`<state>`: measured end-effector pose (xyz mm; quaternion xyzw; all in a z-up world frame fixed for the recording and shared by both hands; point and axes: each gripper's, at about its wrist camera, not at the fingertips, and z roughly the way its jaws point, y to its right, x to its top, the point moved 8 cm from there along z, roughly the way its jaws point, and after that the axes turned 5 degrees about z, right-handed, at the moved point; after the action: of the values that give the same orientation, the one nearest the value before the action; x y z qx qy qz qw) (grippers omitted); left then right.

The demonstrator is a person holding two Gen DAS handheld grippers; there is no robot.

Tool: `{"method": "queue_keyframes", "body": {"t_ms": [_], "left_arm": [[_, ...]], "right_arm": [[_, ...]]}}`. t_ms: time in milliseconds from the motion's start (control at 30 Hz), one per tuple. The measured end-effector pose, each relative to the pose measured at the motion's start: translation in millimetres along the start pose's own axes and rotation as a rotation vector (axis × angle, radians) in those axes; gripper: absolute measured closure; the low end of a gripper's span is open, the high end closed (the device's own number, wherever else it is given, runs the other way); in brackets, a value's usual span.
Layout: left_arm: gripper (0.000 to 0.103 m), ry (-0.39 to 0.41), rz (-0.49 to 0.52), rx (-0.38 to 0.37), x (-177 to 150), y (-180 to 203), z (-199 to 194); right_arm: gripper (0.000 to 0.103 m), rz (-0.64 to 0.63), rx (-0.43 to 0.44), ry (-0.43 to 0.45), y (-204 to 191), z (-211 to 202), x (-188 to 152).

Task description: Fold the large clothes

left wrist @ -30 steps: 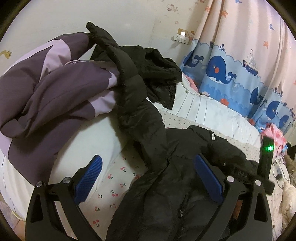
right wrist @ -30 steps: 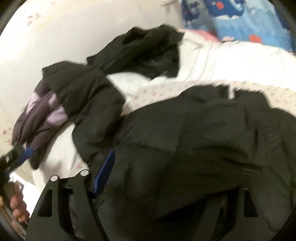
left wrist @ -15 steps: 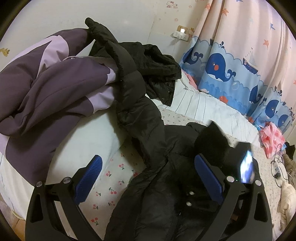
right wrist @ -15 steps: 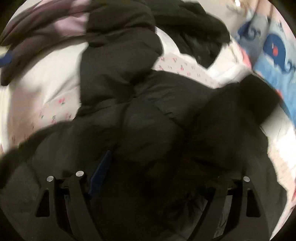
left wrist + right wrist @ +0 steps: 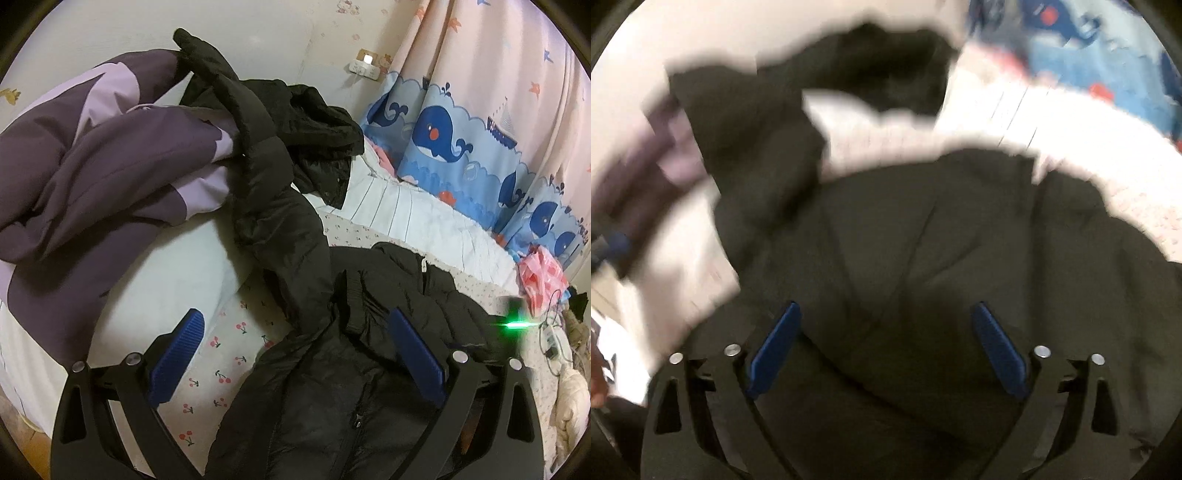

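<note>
A black puffer jacket (image 5: 332,387) lies spread on a cherry-print bedsheet (image 5: 221,369), its body filling the lower centre of the left wrist view and one sleeve (image 5: 266,177) running up and away across a white pillow (image 5: 166,280). The sleeve's far end rests against a purple jacket (image 5: 96,177) heaped on the pillow's left side. A second black garment (image 5: 317,140) sits crumpled near the wall behind it.

The left gripper (image 5: 295,354) hangs above the jacket's front, jaws spread wide and holding nothing; one blue pad is over the sheet, the other over the black fabric. The right gripper (image 5: 886,347), seen in a motion-blurred frame, is likewise released, its jaws parted over the jacket's (image 5: 942,258) dark quilted surface.

A striped white duvet (image 5: 424,218) lies beyond the jacket, and a whale-print curtain (image 5: 461,140) hangs along the far side of the bed.
</note>
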<state>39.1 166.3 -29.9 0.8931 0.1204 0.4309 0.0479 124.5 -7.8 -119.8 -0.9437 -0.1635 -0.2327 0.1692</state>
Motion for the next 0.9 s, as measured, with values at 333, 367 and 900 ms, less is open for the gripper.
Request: {"method": "queue_keyframes", "body": {"t_ms": [333,367,900], "left_arm": [[0.007,-0.022,0.047,-0.007,-4,13,3],[0.007,-0.017,0.057,-0.005,-5,16,2],[0.007,0.103,-0.142,-0.060,177,-38,-9]], "right_arm": [[0.008,0.293,-0.019,0.361,66,-132,-17],[0.008,0.400,0.018,0.381,85,-144,-30],[0.008,0.538,0.287,0.438,72,-162,-31]]}}
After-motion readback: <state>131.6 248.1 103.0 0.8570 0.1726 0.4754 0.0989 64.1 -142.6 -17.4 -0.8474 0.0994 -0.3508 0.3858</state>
